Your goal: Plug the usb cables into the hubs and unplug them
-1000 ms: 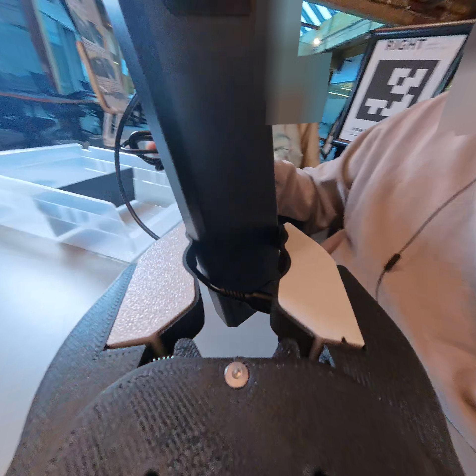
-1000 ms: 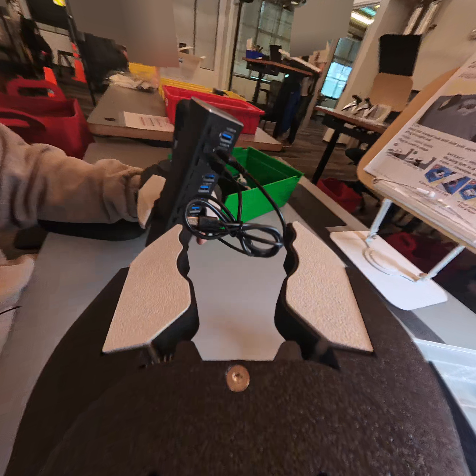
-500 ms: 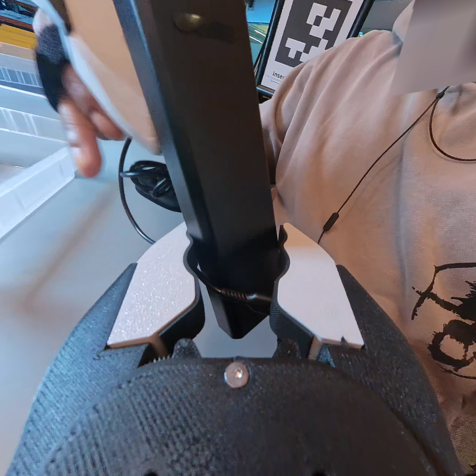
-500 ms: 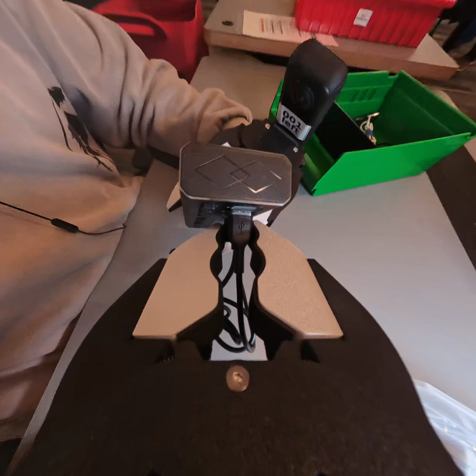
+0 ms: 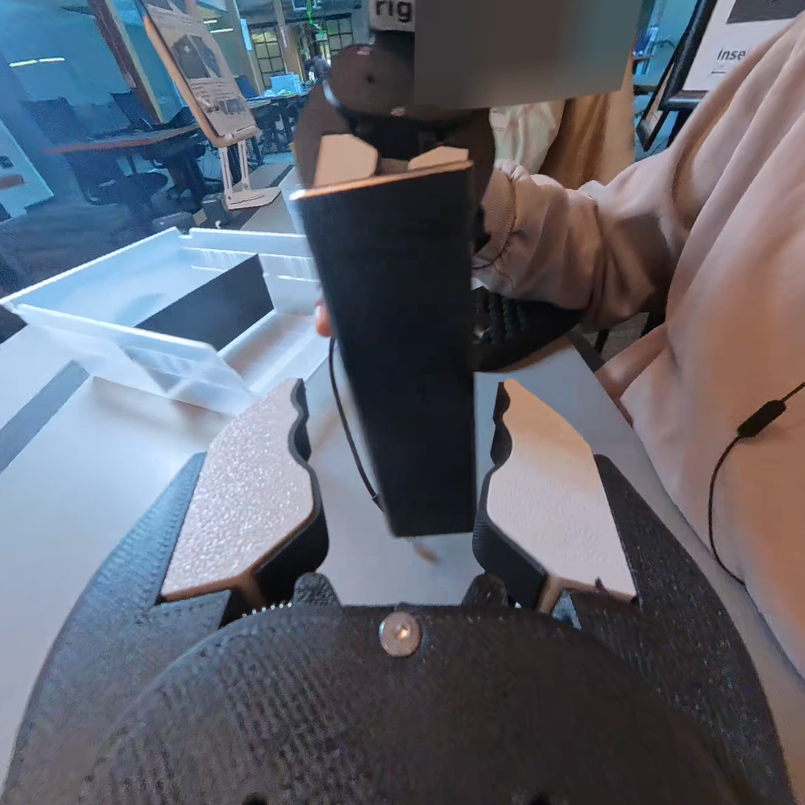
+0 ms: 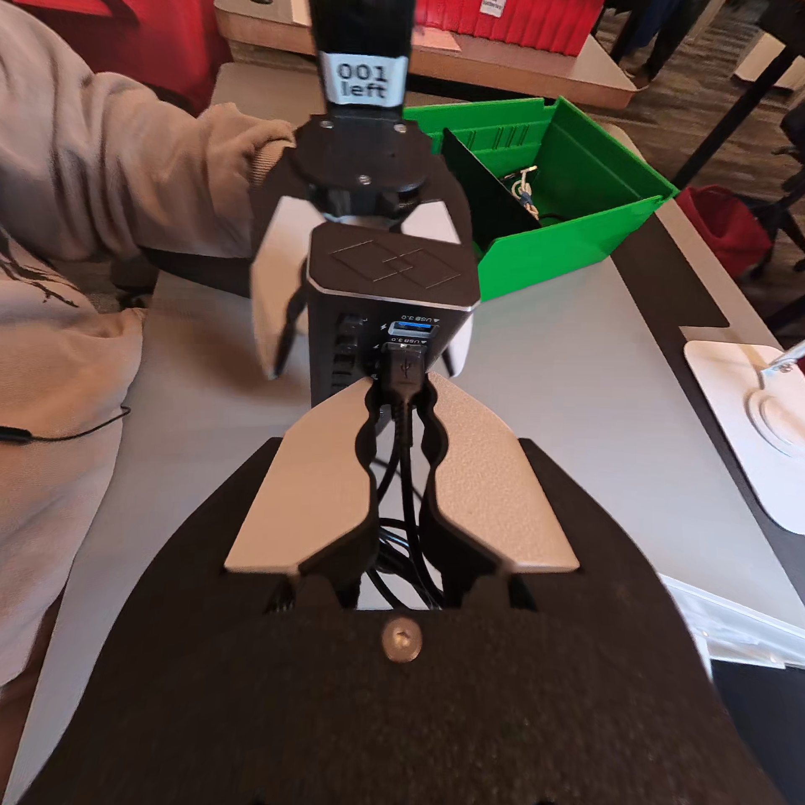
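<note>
The black tower hub (image 5: 400, 348) stands upright between my left gripper's (image 5: 398, 418) fingers, which are spread wide and clear of its sides. In the right wrist view the hub (image 6: 392, 270) is seen from above, with the left gripper's white fingers (image 6: 274, 279) open on either side. My right gripper (image 6: 400, 392) is shut on the black USB plug (image 6: 403, 370), which sits in the second port from the top. The blue port above it is empty. The cable (image 6: 405, 501) runs back between the fingers to a coil underneath. A thin cable (image 5: 348, 435) hangs at the hub's left.
A green bin (image 6: 566, 244) stands behind the hub on the right. A white divided tray (image 5: 174, 305) lies to the left. A white stand base (image 6: 762, 392) sits at the right table edge. The person's beige sleeve (image 5: 588, 244) and torso are close on one side. Both grippers' tips are close together, under 4 cm apart.
My left gripper was shut on the hub's lower end and has opened wide, letting go of it. My right gripper closed on the plug half a second ago and still holds it.
</note>
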{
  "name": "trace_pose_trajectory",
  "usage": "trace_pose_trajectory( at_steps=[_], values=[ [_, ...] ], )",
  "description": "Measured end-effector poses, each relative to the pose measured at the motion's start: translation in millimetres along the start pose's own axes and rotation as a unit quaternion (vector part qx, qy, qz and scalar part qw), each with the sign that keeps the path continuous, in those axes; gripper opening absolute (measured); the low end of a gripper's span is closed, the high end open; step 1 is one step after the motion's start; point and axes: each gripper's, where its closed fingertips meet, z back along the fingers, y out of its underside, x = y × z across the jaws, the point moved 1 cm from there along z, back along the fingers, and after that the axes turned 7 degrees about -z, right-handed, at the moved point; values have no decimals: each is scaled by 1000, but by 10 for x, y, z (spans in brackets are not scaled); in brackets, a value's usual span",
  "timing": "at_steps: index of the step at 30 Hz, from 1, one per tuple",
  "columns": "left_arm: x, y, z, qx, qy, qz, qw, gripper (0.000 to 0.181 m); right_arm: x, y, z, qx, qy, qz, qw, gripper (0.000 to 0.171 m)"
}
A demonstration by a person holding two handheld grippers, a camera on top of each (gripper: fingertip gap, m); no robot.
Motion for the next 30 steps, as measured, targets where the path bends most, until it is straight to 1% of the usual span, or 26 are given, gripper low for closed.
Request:
trace_pose_trajectory(
  at_steps=[2,3,4,5,7,9,12,15,17,19,22,24,27,29,30],
  values=[
    [-45,-38,-91,18,-19,-21,999,88,-16,-38,-42,1,27,13,1000,16],
    [-5,-19,-121,37,-45,-41,997,83,3,-60,-68,1,33,24,999,16],
    [33,-1,-128,51,-65,-60,995,74,36,-75,-94,2,34,35,999,16],
    [36,4,-115,55,-69,-72,994,72,49,-86,-104,3,40,46,998,16],
    [-2,-21,-70,41,-51,-67,996,70,85,-116,-123,-7,37,56,998,16],
    [-36,-74,-25,19,-40,-62,997,68,119,-135,-129,-13,18,46,999,16],
    [-10,-94,29,9,-56,-72,996,67,84,-169,-83,-13,7,37,999,22],
    [-16,-154,106,-16,-51,-61,997,66,77,-247,-50,-19,-15,28,999,25],
    [-13,-146,134,-13,-54,-69,996,66,98,-304,-63,-21,-37,23,999,24],
    [-21,-163,162,-27,-50,-59,997,66,102,-337,-107,-19,-42,31,998,23],
    [-4,-166,217,-36,-59,-58,996,66,118,-379,-140,-17,-36,54,998,15],
    [-26,-158,228,-30,-57,-65,996,66,144,-385,-151,-13,-28,66,997,15],
    [-41,-77,195,0,-68,-84,994,66,180,-379,-173,0,-13,83,996,15],
    [-90,-59,158,3,-52,-81,995,64,238,-337,-231,26,-12,114,993,15],
    [-107,-21,133,15,-49,-88,995,66,247,-311,-258,44,-8,133,990,15]
  ],
)
